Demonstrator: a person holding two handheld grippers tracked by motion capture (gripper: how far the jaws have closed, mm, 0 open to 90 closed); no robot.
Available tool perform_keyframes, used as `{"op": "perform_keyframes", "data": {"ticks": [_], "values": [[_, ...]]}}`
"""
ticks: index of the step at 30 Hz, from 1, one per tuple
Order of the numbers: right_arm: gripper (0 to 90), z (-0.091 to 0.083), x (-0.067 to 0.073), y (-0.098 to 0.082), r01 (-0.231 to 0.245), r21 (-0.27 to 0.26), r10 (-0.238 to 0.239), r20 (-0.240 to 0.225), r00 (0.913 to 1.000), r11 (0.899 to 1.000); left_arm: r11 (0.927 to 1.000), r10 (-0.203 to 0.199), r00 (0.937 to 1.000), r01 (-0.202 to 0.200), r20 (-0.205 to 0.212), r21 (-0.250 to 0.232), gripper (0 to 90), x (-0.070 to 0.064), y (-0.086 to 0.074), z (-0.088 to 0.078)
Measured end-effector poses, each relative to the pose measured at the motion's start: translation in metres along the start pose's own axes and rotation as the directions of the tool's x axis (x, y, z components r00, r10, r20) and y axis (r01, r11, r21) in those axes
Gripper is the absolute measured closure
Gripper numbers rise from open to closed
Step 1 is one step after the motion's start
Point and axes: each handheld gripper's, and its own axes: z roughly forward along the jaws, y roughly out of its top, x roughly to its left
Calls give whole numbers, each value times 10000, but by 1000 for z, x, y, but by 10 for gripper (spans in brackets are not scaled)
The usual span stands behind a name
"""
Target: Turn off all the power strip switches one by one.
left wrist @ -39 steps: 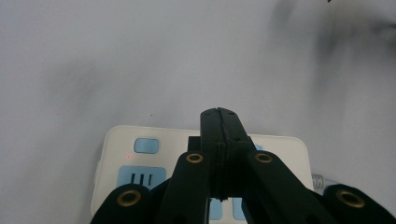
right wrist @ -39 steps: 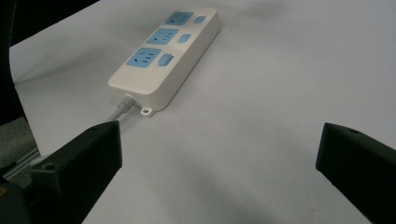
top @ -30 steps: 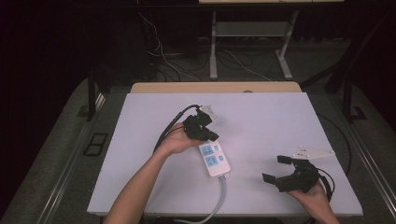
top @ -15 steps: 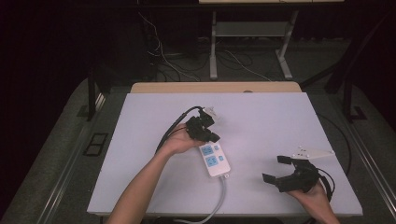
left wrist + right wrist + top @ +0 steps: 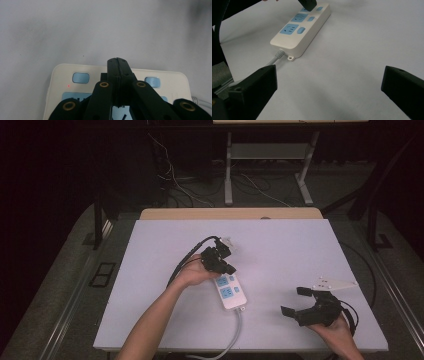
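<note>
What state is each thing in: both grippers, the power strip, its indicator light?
left gripper: jaws shut, tips over the strip's far end, nothing between them.
right gripper: jaws wide open, empty, apart from the strip.
power strip: flat on the table, sockets up, cord attached.
indicator light: red dot lit.

Room was dark; light fell on white table (image 5: 300,250) only. Wooden strip (image 5: 230,213) at its 12 o'clock edge. Grey carpet floor (image 5: 65,290) w/ loose cables (image 5: 260,190) at 12, metal desk legs (image 5: 228,175) beyond.
</note>
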Motion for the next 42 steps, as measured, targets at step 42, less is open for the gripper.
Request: {"op": "perform_keyframes", "data": {"ticks": [42], "values": [[0,-2,-1,0,-12,30,12,8,10000,10000,9988,-479,9967,469,654,158,899,8,-7,11]]}}
